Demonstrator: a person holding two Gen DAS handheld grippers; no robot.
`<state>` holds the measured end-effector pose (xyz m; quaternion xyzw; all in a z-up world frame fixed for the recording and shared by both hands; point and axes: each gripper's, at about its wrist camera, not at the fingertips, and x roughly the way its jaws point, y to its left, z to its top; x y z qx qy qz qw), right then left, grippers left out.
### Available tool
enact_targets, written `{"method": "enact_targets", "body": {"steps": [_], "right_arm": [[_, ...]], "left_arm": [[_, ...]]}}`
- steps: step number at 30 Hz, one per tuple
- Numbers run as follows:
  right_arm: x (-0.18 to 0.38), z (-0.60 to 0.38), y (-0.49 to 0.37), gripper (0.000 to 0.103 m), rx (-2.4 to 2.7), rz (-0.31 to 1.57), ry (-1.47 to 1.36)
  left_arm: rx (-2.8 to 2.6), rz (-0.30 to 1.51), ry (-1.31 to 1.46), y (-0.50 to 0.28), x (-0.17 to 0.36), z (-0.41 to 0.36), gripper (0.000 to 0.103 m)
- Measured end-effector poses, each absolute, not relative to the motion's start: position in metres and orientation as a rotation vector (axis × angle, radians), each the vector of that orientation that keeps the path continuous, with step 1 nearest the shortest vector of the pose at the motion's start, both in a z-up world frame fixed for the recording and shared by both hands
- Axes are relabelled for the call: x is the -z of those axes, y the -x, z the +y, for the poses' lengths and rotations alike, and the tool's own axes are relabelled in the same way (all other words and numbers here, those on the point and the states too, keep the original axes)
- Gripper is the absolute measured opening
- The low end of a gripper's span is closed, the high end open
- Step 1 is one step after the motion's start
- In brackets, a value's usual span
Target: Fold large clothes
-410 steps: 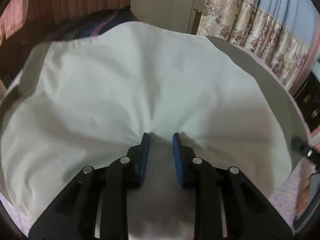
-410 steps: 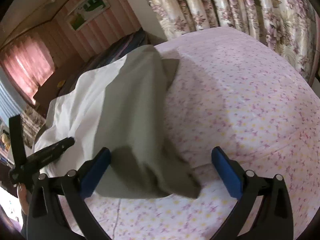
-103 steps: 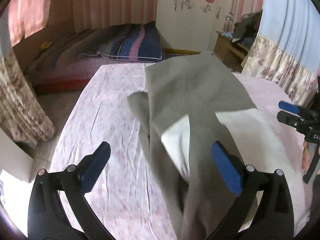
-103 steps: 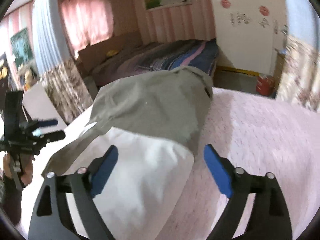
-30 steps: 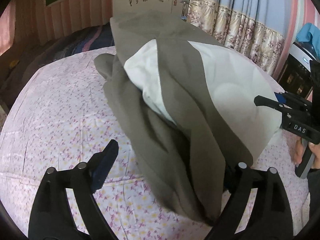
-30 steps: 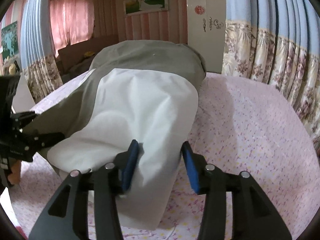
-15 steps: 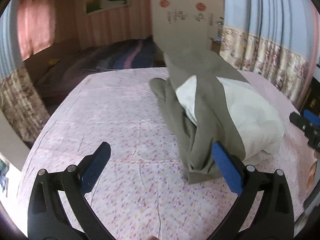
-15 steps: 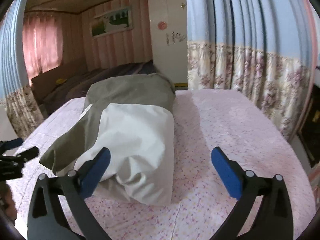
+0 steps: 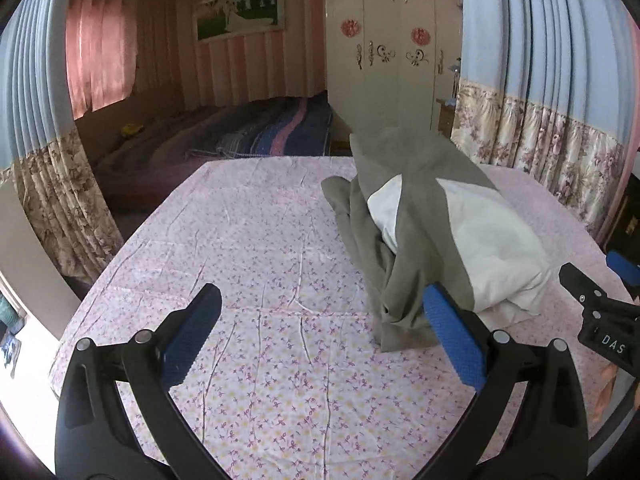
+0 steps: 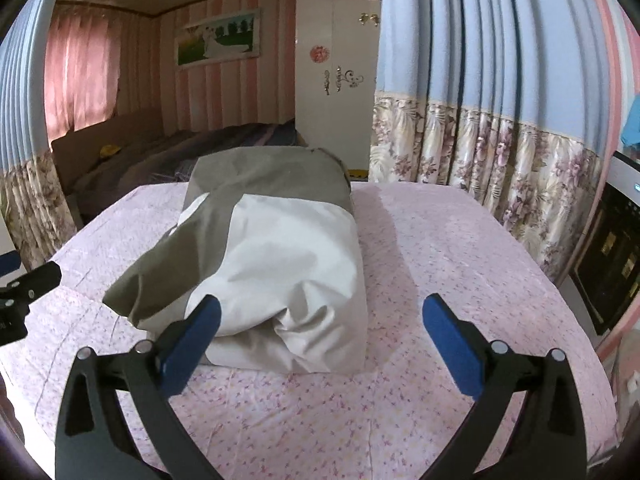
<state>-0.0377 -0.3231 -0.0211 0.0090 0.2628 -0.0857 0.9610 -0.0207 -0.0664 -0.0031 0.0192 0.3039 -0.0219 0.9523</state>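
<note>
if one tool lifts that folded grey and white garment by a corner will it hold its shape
Probably not. The garment looks like soft, thin cloth: its grey edge droops in loose folds on the bed, so it should sag and unfold. It seems light though bulky, unlikely to slip from the blue pads.

The folded garment [image 10: 280,248] was olive-grey outside with a white lining. The bedsheet [image 10: 460,248] was pale pink with tiny purple flowers. Curtains [image 10: 500,80] were blue above floral beige.

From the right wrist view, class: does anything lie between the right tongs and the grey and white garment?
Nothing visible does. The right tongs stand open over bare floral bedsheet, and the garment lies just ahead.
</note>
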Motion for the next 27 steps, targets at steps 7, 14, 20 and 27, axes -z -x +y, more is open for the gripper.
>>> {"method": "enact_targets", "body": {"steps": [7, 14, 20, 27], "right_arm": [[0.004, -0.331, 0.060, 0.101, 0.243, 0.496, -0.041], [-0.007, -0.333, 0.070, 0.101, 0.268, 0.476, -0.040], [-0.011, -0.330, 0.072, 0.101, 0.273, 0.463, -0.031], [-0.015, -0.329, 0.071, 0.101, 0.285, 0.455, -0.025]], "left_arm": [[0.046, 0.596, -0.047, 0.030, -0.005, -0.072, 0.100], [0.060, 0.592, -0.030, 0.033, -0.010, -0.073, 0.100], [0.034, 0.576, -0.036, 0.036, -0.012, -0.072, 0.100], [0.034, 0.566, -0.030, 0.039, -0.016, -0.070, 0.100]]}}
